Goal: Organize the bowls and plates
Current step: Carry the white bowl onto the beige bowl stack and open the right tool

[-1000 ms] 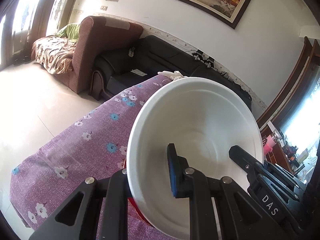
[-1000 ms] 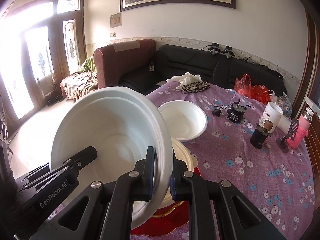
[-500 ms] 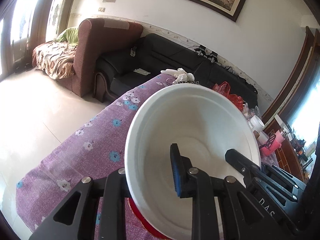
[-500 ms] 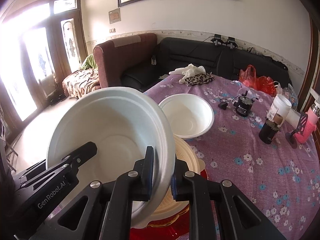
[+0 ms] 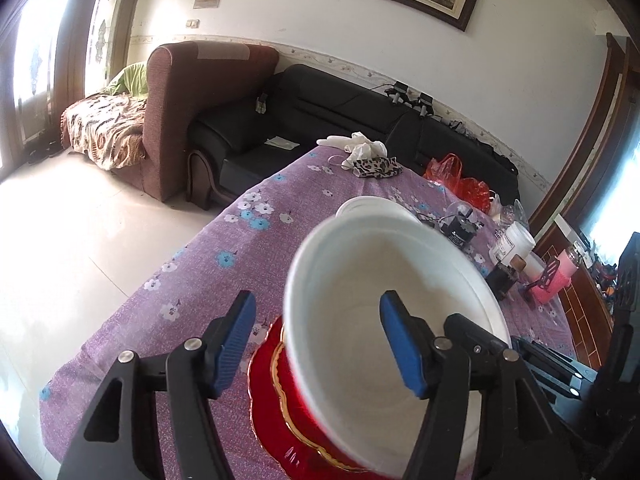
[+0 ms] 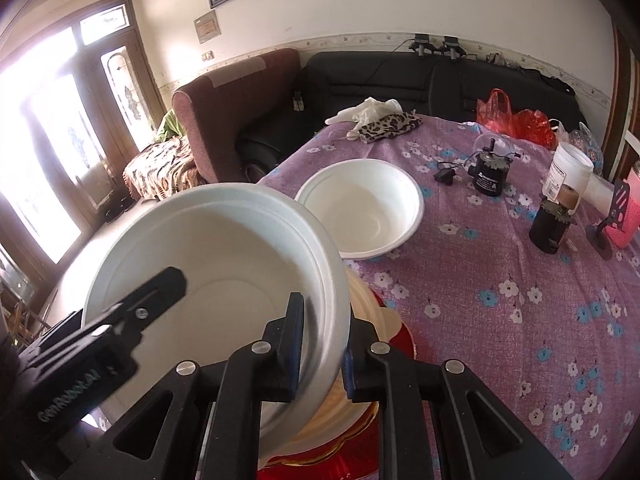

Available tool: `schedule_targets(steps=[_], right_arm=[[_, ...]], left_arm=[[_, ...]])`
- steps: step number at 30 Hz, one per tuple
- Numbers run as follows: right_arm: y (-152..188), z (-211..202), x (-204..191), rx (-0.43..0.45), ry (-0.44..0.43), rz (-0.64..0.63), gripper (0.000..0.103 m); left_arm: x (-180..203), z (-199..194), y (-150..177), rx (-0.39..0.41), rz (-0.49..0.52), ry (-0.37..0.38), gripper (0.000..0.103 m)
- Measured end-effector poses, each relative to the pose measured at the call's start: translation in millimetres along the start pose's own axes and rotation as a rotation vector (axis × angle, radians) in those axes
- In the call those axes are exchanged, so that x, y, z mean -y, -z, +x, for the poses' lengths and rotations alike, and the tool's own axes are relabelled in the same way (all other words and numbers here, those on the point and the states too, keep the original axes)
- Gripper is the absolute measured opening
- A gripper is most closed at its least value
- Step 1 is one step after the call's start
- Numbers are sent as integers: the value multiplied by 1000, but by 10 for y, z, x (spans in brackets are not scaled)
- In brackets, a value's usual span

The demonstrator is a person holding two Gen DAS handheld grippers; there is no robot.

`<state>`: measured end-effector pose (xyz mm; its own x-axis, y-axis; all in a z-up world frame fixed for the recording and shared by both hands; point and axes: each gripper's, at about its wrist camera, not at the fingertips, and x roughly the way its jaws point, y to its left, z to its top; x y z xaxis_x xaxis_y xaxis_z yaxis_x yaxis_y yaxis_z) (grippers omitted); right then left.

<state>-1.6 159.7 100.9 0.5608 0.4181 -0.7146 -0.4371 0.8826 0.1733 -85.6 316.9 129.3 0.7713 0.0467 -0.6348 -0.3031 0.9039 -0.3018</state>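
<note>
Left hand-held gripper [image 5: 320, 344] just opened off white bowl [image 5: 380, 304], right hand-held gripper [image 6: 320, 344] clamping its rim

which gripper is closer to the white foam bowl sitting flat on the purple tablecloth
Right. The right gripper, shut on the rim of a tilted white foam bowl, sits just short of the flat white foam bowl. The left gripper is farther back, beyond that tilted bowl.

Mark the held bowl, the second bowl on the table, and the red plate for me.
held bowl [image 6: 208, 264], right wrist view, inside wall.
second bowl [image 6: 360, 216], right wrist view, inner floor.
red plate [image 5: 272, 392], left wrist view, bare left rim.
</note>
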Motion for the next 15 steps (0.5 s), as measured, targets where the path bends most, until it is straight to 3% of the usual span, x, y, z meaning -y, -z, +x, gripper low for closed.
schedule_targets(steps=[5, 7, 15], right_arm=[[18, 27, 95, -15, -1, 34, 23], [37, 14, 119, -16, -1, 43, 37], [56, -166, 106, 24, 13, 28, 51]], left_arm=[[-72, -22, -13, 0, -25, 3, 64], [-92, -61, -17, 11, -34, 4, 64], [-129, -252, -22, 52, -52, 9, 70]])
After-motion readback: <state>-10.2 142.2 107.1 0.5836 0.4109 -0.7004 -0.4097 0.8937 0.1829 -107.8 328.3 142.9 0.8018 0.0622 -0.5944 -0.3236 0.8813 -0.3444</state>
